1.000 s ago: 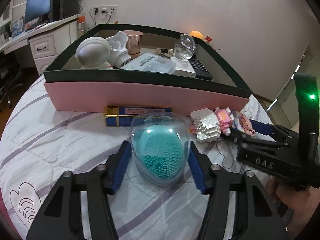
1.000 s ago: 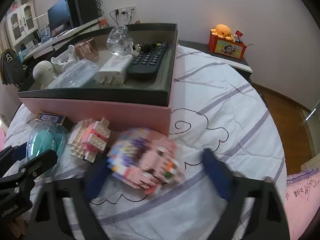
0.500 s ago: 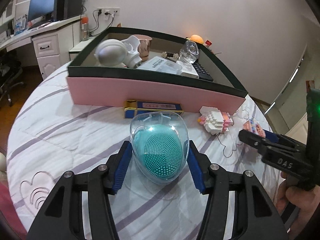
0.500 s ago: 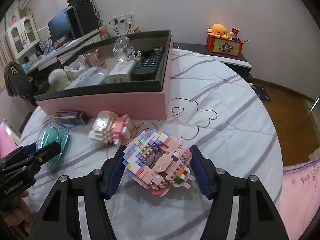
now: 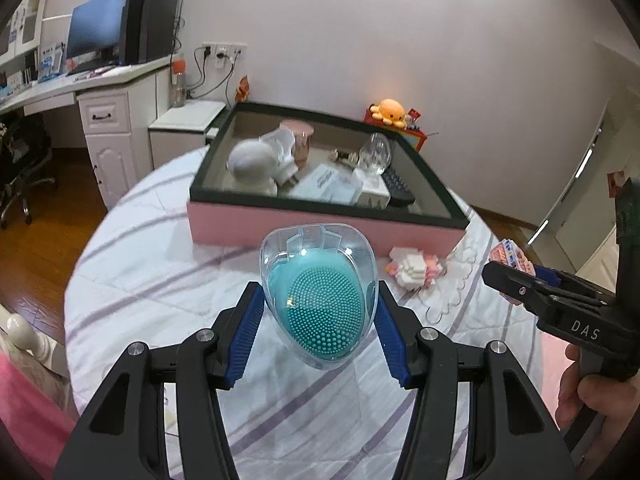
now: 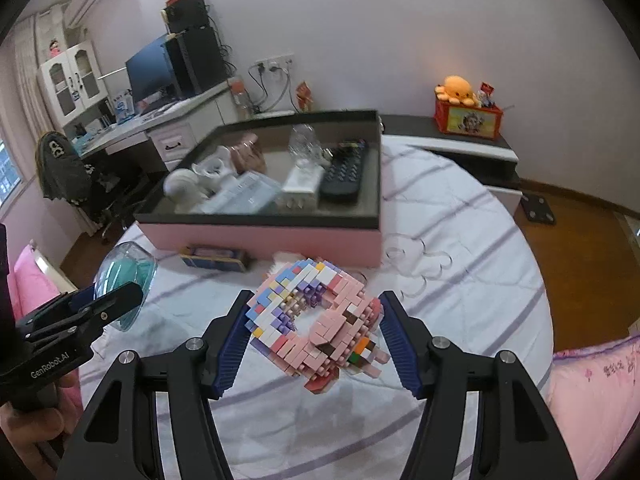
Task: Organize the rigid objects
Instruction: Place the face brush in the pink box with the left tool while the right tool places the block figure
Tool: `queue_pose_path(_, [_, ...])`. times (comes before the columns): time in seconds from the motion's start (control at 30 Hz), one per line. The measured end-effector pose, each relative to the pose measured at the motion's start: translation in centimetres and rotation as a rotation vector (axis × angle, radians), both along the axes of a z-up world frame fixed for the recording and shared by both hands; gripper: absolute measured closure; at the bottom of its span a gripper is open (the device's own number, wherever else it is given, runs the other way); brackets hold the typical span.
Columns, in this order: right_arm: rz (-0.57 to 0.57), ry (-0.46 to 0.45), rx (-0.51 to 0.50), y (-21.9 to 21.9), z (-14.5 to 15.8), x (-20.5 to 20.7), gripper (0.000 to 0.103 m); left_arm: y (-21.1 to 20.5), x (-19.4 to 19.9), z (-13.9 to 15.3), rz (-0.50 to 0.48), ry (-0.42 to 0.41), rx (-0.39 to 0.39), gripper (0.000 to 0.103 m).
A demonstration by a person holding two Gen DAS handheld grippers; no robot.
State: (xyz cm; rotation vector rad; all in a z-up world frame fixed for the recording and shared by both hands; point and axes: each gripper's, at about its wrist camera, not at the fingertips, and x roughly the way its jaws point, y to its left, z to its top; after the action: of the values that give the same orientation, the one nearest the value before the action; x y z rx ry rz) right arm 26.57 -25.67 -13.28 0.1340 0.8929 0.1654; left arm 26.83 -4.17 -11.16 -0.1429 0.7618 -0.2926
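Note:
My left gripper is shut on a clear egg-shaped case with a teal silicone brush and holds it above the bed. My right gripper is shut on a pink and pastel brick model, also lifted above the bed. The pink box with a dark rim lies ahead on the bed and holds several items. In the right wrist view the box is ahead and the left gripper shows at the left. A small white and pink brick model lies on the bed by the box.
A blue and gold flat box lies against the pink box's front wall. Inside the box are a black remote, a white round device and a clear bottle. A desk with a monitor stands at the left.
Both grippers have risen and pulled back from the box with their objects held. The box and the bed now look farther away and lower in both views.

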Motion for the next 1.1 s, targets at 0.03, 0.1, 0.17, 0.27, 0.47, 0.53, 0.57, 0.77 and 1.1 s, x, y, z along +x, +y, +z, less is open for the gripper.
queue_pose_path(0.03, [0.005, -0.007, 0.002, 0.2, 0.3, 0.1, 0.039, 0.0, 0.1, 0.5, -0.002, -0.011, 0.002, 0.047])
queue_pose_path(0.1, [0.016, -0.024, -0.007, 0.6, 1.2, 0.6, 0.039, 0.1, 0.5, 1.5, -0.007, -0.03, -0.002, 0.047])
queue_pose_path(0.17, [0.025, -0.037, -0.009, 0.9, 1.9, 1.1, 0.039, 0.1, 1.1, 2.5, -0.014, -0.047, -0.01, 0.047])
queue_pose_path(0.27, [0.038, -0.059, -0.016, 1.3, 3.1, 2.2, 0.039, -0.1, 2.0, 4.1, -0.018, -0.08, -0.002, 0.047])
queue_pose_path(0.47, [0.053, -0.087, -0.027, 2.2, 4.7, 4.9, 0.039, -1.0, 4.9, 5.8, -0.025, -0.105, 0.011, 0.047])
queue_pose_path(0.53, [0.051, -0.089, -0.023, 2.3, 4.8, 6.3, 0.039, -1.5, 6.2, 6.3, -0.024, -0.117, 0.019, 0.047])
queue_pose_path(0.57, [0.048, -0.087, -0.02, 2.3, 4.7, 6.8, 0.039, -1.6, 6.7, 6.4, -0.024, -0.12, 0.023, 0.047])
queue_pose_path(0.77, [0.03, -0.058, -0.005, 2.1, 3.2, 10.9, 0.039, -3.1, 10.9, 5.9, -0.023, -0.112, 0.043, 0.047])
queue_pose_path(1.1, [0.014, 0.06, -0.041, 1.3, -2.4, 14.9, 0.039, -5.5, 15.5, 1.1, -0.051, -0.001, 0.086, 0.047])
